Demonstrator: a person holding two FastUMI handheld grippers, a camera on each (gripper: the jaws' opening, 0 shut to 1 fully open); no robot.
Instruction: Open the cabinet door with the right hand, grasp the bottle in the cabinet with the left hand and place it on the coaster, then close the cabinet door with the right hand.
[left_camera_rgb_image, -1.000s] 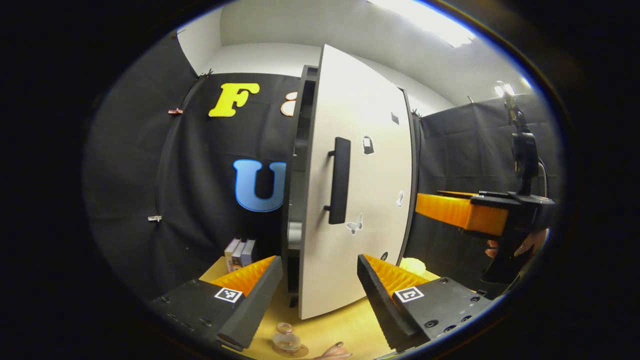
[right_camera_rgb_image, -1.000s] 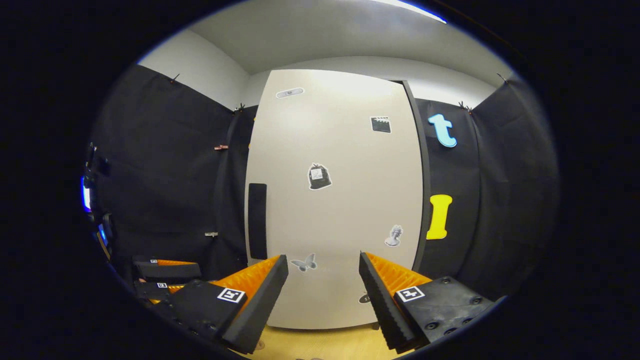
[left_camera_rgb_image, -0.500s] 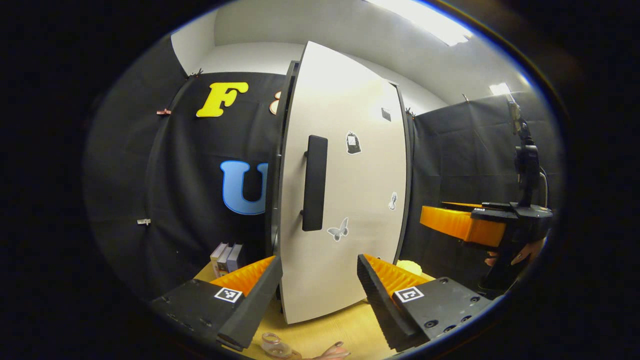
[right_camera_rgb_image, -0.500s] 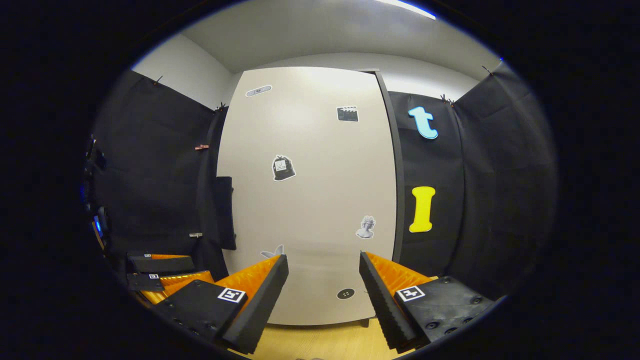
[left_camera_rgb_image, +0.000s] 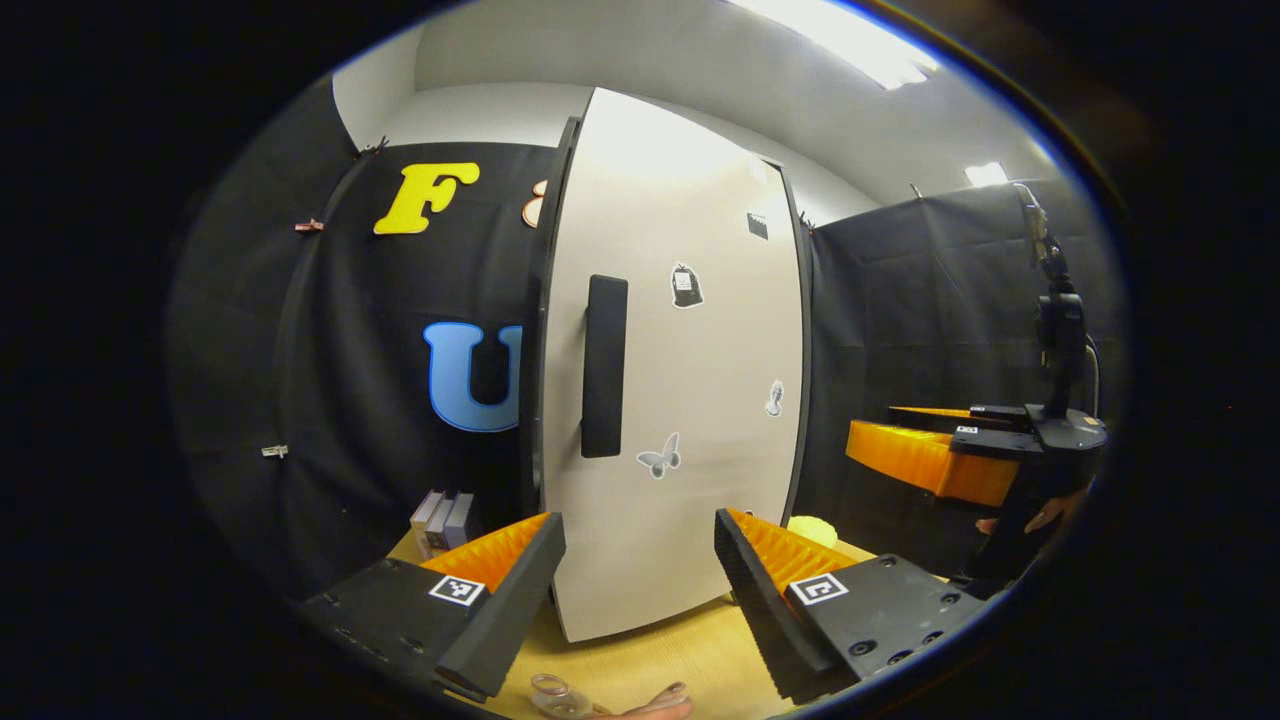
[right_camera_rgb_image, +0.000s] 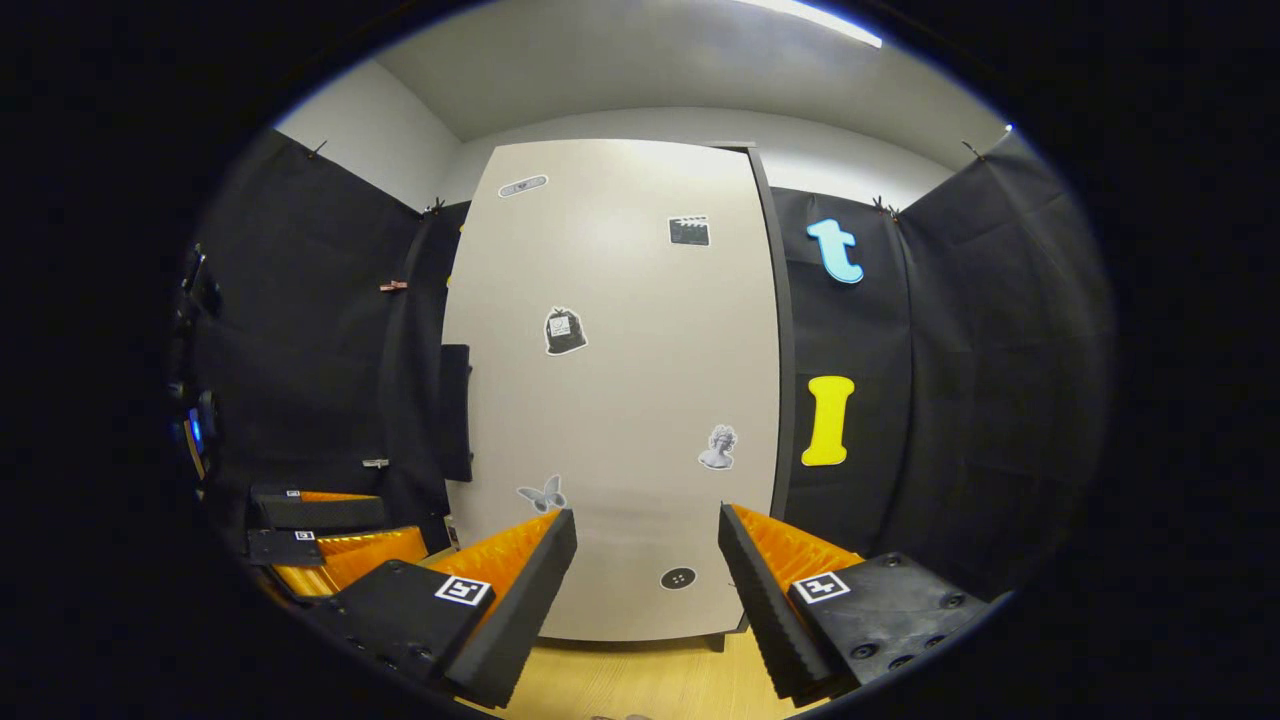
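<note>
Cabinet door (right_camera_rgb_image: 620, 390) sits flush or nearly so, bottle (left_camera_rgb_image: 553, 693) already out on the surface at the left view's bottom edge; left hand-held gripper (left_camera_rgb_image: 640, 560) and right hand-held gripper (right_camera_rgb_image: 645, 560) both gape wide, empty, clear of the door, suggesting closing is about done.

The bottle (left_camera_rgb_image: 553, 693) (glassy, at the left gripper view's bottom edge) is cut off and blurred.
</note>
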